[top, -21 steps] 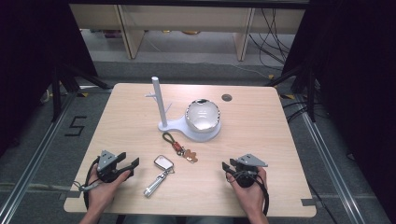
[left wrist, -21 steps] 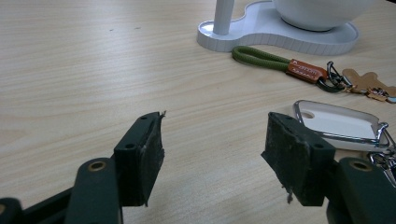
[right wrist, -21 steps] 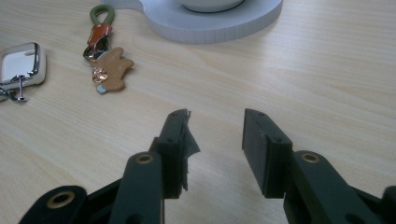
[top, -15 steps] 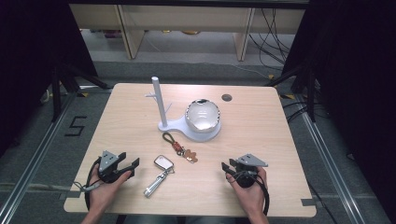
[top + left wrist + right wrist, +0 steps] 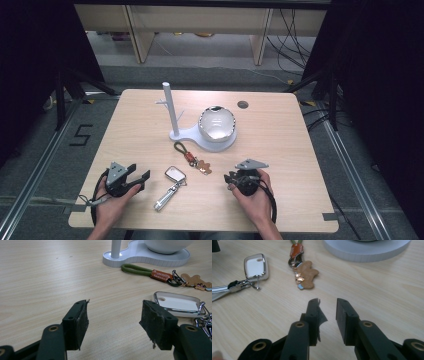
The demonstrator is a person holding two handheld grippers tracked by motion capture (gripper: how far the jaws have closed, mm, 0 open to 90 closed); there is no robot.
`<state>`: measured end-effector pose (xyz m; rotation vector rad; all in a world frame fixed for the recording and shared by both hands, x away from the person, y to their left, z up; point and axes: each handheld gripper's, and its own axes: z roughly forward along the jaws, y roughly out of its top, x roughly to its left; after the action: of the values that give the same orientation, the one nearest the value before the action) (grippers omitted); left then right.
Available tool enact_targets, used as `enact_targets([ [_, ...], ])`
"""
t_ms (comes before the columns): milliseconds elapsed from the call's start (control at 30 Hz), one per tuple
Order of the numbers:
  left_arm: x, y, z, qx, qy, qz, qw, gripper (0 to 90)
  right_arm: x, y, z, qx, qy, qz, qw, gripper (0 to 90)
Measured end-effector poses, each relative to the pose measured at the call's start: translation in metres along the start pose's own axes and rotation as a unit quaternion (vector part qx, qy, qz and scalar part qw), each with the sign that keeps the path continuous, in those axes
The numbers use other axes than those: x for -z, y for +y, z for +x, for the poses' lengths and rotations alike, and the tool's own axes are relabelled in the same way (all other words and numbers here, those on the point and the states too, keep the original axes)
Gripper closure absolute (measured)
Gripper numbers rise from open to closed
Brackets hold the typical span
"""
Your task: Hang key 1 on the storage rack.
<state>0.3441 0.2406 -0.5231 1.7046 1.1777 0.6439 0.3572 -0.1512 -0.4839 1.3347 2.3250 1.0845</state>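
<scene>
On the table (image 5: pixel 300 160), from high up: a white key tag (image 5: pixel 175 174) with a silver clip (image 5: pixel 164 198), flat on the wood just beside the left tongs (image 5: pixel 139 172). Next to it, toward the middle, a green loop (image 5: pixel 181 148) with a brown cookie man (image 5: pixel 203 166), near the right tongs (image 5: pixel 229 181). Behind both, a white stand (image 5: pixel 170 107) with a shiny bowl (image 5: pixel 217 122). Lots of bare wood on both sides. Front edge close to both hands.

In the left gripper view: left tongs wide apart, holding nothing. White key tag low and flat, just past the right-hand jaw. Probably light, hard and smooth, so maybe slippery. Best to pinch by its thin sides, or by the metal ring at the clip. Little links likely floppy, so a swinging clip likely on the way up.

In the right gripper view: right tongs nearly together, with a small gap and nothing in it. Straight ahead, the brown cookie man, thin and flat, hard to get under. Green loop probably soft, bendy and light, thick enough for a good pinch. Better to open wider first. Base of the white stand close behind, so careful not to bump it. Free room toward the hands for pulling things back.
</scene>
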Motion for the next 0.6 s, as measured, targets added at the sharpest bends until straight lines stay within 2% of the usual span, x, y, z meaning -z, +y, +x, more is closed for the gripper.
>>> enact_targets([
  [33, 0.0, 0.0, 0.0, 0.001, -0.001, 0.0, 1.0, 37.5, -0.001, 0.004, 0.002, -0.005, 0.008, 0.018, 0.9998, 73.7],
  [67, 0.0, 0.0, 0.0, 0.001, -0.001, 0.001, 1.0, 37.5, -0.004, 0.009, 0.002, 0.003, 0.024, 0.017, 0.9996, 75.4],
  [100, 0.0, 0.0, 0.0, 0.001, -0.001, 0.001, 1.0, 37.5, -0.004, 0.009, 0.002, 0.003, 0.024, 0.017, 0.9996, 75.4],
  [133, 0.0, 0.0, 0.0, 0.001, -0.001, 0.001, 1.0, 37.5, -0.005, 0.015, 0.003, 0.021, 0.021, 0.013, 0.9995, 76.5],
  [167, 0.0, 0.0, 0.0, 0.001, -0.001, 0.001, 1.0, 37.6, -0.007, 0.024, 0.007, 0.021, 0.028, 0.024, 0.9991, 77.5],
  [200, 0.0, 0.0, 0.0, 0.001, -0.001, 0.0, 1.0, 37.7, -0.012, 0.035, 0.012, 0.033, 0.031, 0.034, 0.9984, 77.9],
  [267, 0.0, 0.0, 0.0, 0.0, -0.001, 0.0, 1.0, 37.7, -0.018, 0.046, 0.017, 0.039, 0.03, 0.057, 0.9972, 78.2],
  [300, 0.0, 0.0, 0.0, 0.0, -0.001, 0.0, 1.0, 37.7, -0.018, 0.046, 0.017, 0.039, 0.03, 0.057, 0.9972, 78.2],
  [333, 0.0, 0.0, 0.0, 0.0, -0.001, 0.0, 1.0, 37.7, -0.024, 0.054, 0.021, 0.047, 0.029, 0.068, 0.9961, 78.1],
  [367, 0.0, 0.0, 0.0, 0.0, -0.002, 0.0, 1.0, 37.7, -0.033, 0.066, 0.026, 0.065, 0.031, 0.093, 0.9931, 78.1],
  [433, 0.0, 0.0, 0.0, 0.001, -0.002, 0.0, 1.0, 37.7, -0.041, 0.074, 0.032, 0.07, 0.029, 0.113, 0.9908, 77.9],
  [600, 0.0, 0.0, -0.001, 0.001, -0.001, 0.004, 1.0, 37.9, -0.062, 0.095, 0.046, 0.087, 0.019, 0.14, 0.9862, 75.4],
])
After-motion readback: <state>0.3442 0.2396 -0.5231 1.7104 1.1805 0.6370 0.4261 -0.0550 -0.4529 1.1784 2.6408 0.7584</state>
